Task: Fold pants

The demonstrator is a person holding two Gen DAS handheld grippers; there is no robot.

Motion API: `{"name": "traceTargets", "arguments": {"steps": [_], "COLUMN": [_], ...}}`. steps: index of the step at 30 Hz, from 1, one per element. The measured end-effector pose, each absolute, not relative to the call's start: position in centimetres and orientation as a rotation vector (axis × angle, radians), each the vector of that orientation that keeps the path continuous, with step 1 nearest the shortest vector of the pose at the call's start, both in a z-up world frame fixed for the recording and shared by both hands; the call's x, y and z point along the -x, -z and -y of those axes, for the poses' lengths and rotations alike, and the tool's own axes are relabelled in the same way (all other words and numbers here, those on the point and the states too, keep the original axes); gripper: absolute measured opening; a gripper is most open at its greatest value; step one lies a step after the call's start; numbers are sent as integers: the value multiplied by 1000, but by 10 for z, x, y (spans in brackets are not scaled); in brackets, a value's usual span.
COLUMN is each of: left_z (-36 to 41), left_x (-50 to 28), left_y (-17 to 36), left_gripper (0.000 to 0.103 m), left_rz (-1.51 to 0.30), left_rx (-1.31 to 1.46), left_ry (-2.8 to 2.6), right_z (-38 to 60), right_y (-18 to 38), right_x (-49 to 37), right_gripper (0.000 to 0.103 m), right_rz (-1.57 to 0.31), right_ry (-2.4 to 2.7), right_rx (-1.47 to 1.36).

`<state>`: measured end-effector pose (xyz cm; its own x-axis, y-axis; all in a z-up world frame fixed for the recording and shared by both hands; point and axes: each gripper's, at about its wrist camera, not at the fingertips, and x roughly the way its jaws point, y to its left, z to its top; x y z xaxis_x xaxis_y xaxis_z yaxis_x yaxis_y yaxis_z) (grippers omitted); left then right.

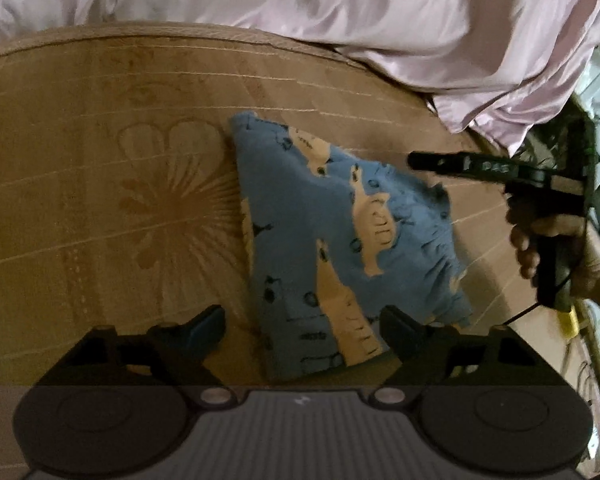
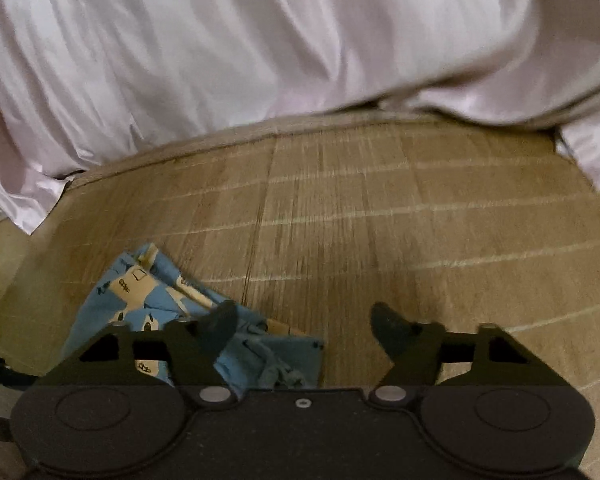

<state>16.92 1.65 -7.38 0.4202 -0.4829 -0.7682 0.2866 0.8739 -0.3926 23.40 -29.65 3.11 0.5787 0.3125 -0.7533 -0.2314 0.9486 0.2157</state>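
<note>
Small blue pants [image 1: 332, 236] with cream cartoon prints lie folded into a compact shape on a brown woven mat [image 1: 100, 208]. My left gripper [image 1: 302, 320] hovers open just above their near edge, with nothing between its fingers. In the left wrist view the right gripper [image 1: 416, 160] is held by a hand [image 1: 540, 248] to the right of the pants, above the mat. In the right wrist view the right gripper [image 2: 302, 320] is open and empty, with the pants [image 2: 140, 292] at lower left under its left finger [image 2: 220, 320].
A pale pink satin sheet [image 1: 380, 20] is bunched along the far edge of the mat [image 2: 420, 220] and hangs over its right corner. Bare mat stretches left of the pants and ahead of the right gripper. Dark clutter [image 1: 572, 140] lies beyond the mat's right edge.
</note>
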Motion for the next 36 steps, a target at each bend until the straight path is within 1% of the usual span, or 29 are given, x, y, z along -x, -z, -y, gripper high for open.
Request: {"name": "traceTargets", "arguments": {"steps": [2,3,4,5,7,9,10,12,13,17,20,21,23,25,29,32,36], "left_z": [-16,-15,-15,-15,-15,-15,-15,-15,-15,-17,-16,-17,-18,-20,-28,-29,-26], "left_x": [-171,-170,-171,-172,-172,-172,-173,-173,-174,-173,-171,-170,-168,-165,-163,-164,-176], "left_y": [74,75,76,78,81,82,82,82,82,83,82,82,84,85,85,82,73], "left_gripper": [77,75,69,62,55,54,51,49,47,40,33,32,30,28,21,19,19], "left_rz": [-1034,-1039,-1047,-1061,-1077,-1072,-1073,-1079,-1081,-1080,-1070,-1070,-1080,-1089,-1080,-1058,-986], "left_rx": [219,219,220,222,229,221,221,231,235,242,223,223,235,256,351,365,329], "left_ry": [493,494,496,498,498,502,507,507,507,502,505,508,528,540,537,535,539], "right_z": [294,292,291,291,293,296,296,294,293,289,283,278,265,250,234,231,220], "right_y": [-24,-22,-20,-19,-16,-13,-13,-12,-11,-12,-16,-17,-22,-30,-43,-52,-73], "right_x": [-237,-236,-234,-233,-233,-232,-231,-230,-229,-220,-203,-197,-186,-175,-172,-182,-207], "right_gripper": [55,53,49,49,49,47,44,32,28,18,15,14,14,13,13,12,11], "right_rz": [-952,-969,-977,-981,-990,-984,-977,-972,-972,-947,-879,-860,-799,-738,-682,-662,-604], "right_ry": [-322,-327,-328,-324,-304,-283,-272,-265,-262,-214,-156,-143,-127,-149,-220,-237,-258], "right_rx": [-84,-79,-82,-93,-132,-189,-195,-207,-224,-243,-247,-226,-153,-7,173,217,270]}}
